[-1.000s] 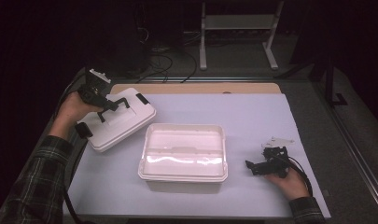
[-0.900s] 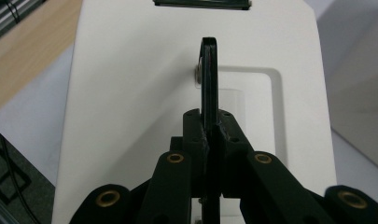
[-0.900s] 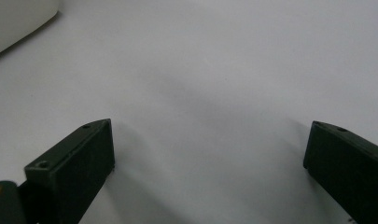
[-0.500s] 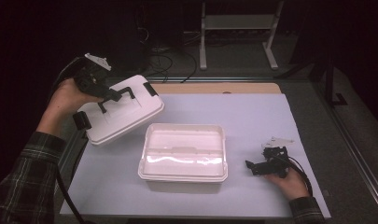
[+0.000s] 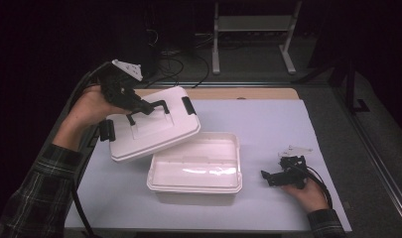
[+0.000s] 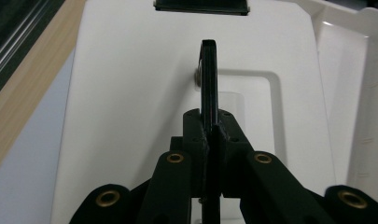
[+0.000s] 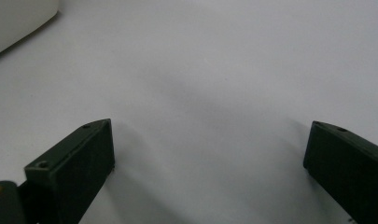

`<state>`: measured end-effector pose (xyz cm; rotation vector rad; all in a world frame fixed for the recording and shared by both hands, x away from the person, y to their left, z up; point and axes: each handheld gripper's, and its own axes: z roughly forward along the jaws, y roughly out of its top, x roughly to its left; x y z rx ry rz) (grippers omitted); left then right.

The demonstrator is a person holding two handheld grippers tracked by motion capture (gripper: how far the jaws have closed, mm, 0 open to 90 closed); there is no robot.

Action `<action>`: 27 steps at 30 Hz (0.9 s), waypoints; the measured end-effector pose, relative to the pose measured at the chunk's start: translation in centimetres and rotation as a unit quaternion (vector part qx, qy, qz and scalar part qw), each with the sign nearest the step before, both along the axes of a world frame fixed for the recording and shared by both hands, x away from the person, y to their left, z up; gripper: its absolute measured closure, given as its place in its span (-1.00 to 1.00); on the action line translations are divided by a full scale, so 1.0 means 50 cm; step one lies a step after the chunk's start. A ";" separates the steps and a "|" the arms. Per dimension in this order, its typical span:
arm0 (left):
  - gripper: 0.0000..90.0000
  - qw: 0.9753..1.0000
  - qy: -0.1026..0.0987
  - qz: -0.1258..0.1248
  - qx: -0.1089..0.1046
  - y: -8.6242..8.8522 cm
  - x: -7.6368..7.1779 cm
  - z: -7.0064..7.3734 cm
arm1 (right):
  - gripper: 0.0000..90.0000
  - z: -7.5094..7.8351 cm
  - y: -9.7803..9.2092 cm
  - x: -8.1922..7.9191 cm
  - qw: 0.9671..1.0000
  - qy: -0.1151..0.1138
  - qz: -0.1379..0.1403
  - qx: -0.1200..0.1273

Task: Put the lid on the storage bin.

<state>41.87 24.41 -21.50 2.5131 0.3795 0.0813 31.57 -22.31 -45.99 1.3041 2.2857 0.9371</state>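
A white lid (image 5: 159,130) with black latches hangs tilted in the air, its lower edge over the left end of the open white box (image 5: 198,168). My left gripper (image 5: 139,106) is shut on the lid's black handle (image 5: 151,106). In the left gripper view the handle (image 6: 209,79) stands edge-on between the closed jaws, with the lid (image 6: 130,93) behind it and the box (image 6: 359,93) at the right. My right gripper (image 5: 273,169) rests on the table right of the box, held by a hand. In the right gripper view it (image 7: 210,154) is open over bare mat, with a box corner (image 7: 18,18) at upper left.
A pale mat (image 5: 273,124) covers the table, with a wooden strip (image 5: 228,93) along its far edge. Behind the table stand a metal rack (image 5: 250,29) and cables on a dark floor. A plaid sleeve (image 5: 34,198) comes in at the lower left.
My left gripper has lifted the lid off the table by its handle and carried it right, toward the box. The right gripper has stayed put.
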 end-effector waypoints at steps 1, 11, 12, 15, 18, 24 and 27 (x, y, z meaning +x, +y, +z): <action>0.86 1.000 0.001 -0.007 0.001 -0.011 -0.005 0.000 | -0.97 0.000 0.000 0.000 1.000 -0.001 0.000 0.000; 0.86 0.995 0.019 -0.096 0.002 -0.119 -0.045 -0.019 | -0.97 0.000 0.000 0.000 1.000 0.000 0.000 0.000; 0.86 0.995 0.019 -0.096 0.002 -0.119 -0.045 -0.019 | -0.97 0.000 0.000 0.000 1.000 0.000 0.000 0.000; 0.86 0.993 0.023 -0.120 0.002 -0.152 -0.059 -0.026 | -0.97 0.000 0.000 0.000 1.000 0.000 0.001 0.000; 0.86 0.991 0.026 -0.129 0.002 -0.166 -0.065 -0.029 | -0.97 0.000 0.000 0.000 1.000 0.000 0.000 0.000; 0.86 0.986 0.038 -0.161 0.001 -0.212 -0.080 -0.053 | -0.97 0.000 0.000 0.000 1.000 -0.001 0.001 0.000; 0.86 0.984 0.046 -0.170 0.008 -0.228 -0.084 -0.067 | -0.97 0.000 0.000 0.000 1.000 0.000 0.000 0.000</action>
